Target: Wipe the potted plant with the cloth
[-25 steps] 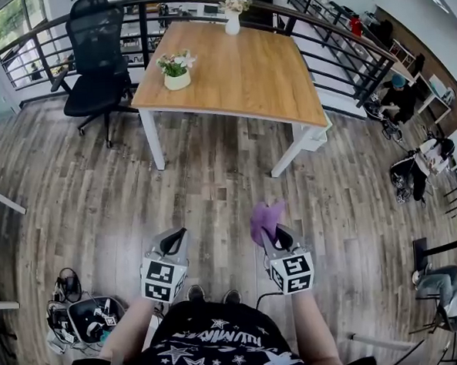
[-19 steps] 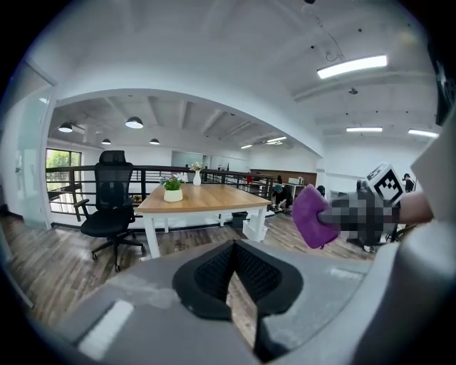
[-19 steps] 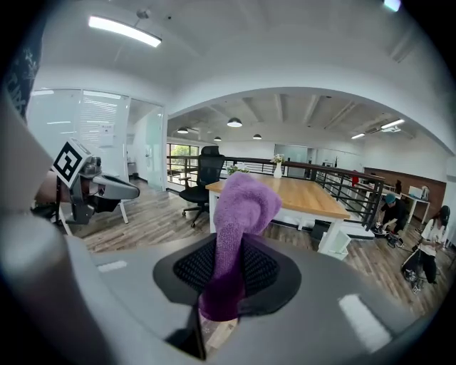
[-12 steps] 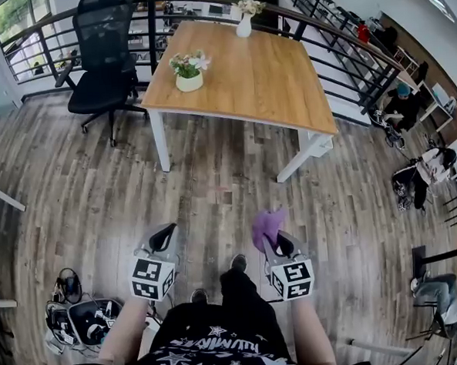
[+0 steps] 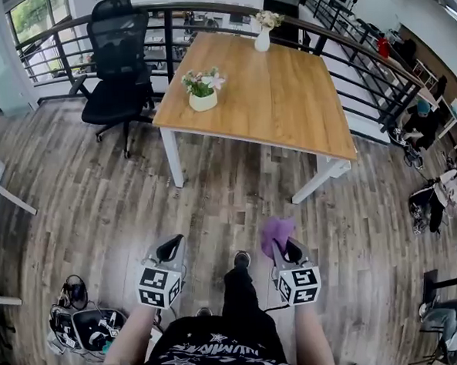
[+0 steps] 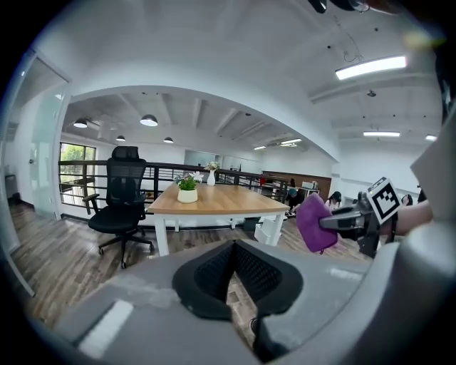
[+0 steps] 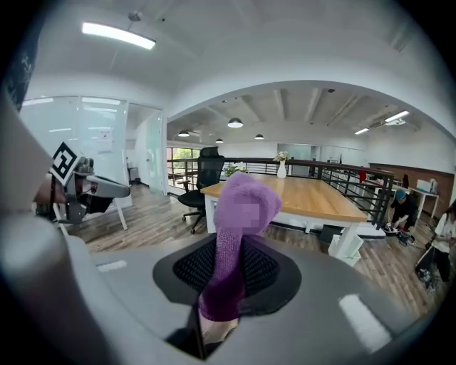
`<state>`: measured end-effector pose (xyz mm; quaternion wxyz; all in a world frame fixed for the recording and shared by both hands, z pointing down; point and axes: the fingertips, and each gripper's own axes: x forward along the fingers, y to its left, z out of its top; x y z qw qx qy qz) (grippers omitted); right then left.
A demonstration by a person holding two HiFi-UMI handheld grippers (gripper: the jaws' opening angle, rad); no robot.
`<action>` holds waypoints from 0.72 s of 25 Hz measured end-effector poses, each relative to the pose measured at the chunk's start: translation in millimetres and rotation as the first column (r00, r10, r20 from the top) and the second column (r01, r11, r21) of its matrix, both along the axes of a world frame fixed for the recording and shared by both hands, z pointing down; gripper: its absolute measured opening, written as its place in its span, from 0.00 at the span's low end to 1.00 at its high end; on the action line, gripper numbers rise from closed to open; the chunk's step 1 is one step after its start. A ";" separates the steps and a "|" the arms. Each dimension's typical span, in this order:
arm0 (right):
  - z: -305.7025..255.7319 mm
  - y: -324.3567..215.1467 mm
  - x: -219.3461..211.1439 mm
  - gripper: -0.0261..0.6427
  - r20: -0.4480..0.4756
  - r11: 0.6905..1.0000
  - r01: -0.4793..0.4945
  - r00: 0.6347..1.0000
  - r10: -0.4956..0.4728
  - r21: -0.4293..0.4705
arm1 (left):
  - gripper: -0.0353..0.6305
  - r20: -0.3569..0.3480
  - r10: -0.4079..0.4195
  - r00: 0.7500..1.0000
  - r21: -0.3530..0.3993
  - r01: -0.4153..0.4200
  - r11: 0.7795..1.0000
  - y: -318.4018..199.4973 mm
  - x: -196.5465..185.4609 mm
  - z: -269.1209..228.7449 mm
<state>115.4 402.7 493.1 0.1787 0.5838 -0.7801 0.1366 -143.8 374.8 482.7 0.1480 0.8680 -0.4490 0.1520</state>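
Note:
The potted plant (image 5: 203, 89), pink and white flowers in a cream pot, stands near the left edge of the wooden table (image 5: 285, 97); it also shows far off in the left gripper view (image 6: 187, 189) and the right gripper view (image 7: 229, 171). My right gripper (image 5: 282, 242) is shut on a purple cloth (image 5: 276, 233), which sticks up between its jaws (image 7: 235, 235). My left gripper (image 5: 171, 249) is shut with nothing in it (image 6: 232, 267). Both grippers hang over the wood floor, well short of the table.
A black office chair (image 5: 116, 69) stands left of the table. A white vase of flowers (image 5: 263, 31) sits at the table's far edge. A metal railing (image 5: 360, 62) runs behind and right. Bags and cables (image 5: 79, 322) lie on the floor at my left. People sit at the far right.
Both grippers and I have moved forward over the floor toward the table; the table and plant now appear closer. The cloth stays in the right gripper.

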 end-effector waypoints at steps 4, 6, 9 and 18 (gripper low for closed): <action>5.8 -41.5 22.0 0.17 0.025 1.000 0.001 1.000 -0.001 -0.009 | 0.06 0.014 0.013 1.000 -0.004 -0.013 1.000 -37.7 26.6 0.9; 14.7 -62.1 32.3 0.17 0.022 0.999 0.013 1.000 -0.013 -0.029 | 0.06 0.020 -0.001 1.000 -0.006 0.001 1.000 -55.9 34.9 2.1; 19.6 -99.4 49.4 0.17 0.052 0.999 0.012 0.999 -0.010 -0.041 | 0.06 0.029 -0.031 0.999 -0.011 0.031 0.999 -85.7 45.0 5.3; 20.4 -211.6 82.3 0.17 0.078 0.994 0.095 0.993 -0.090 -0.062 | 0.06 0.055 -0.103 0.993 -0.039 0.105 0.994 -172.3 80.2 0.8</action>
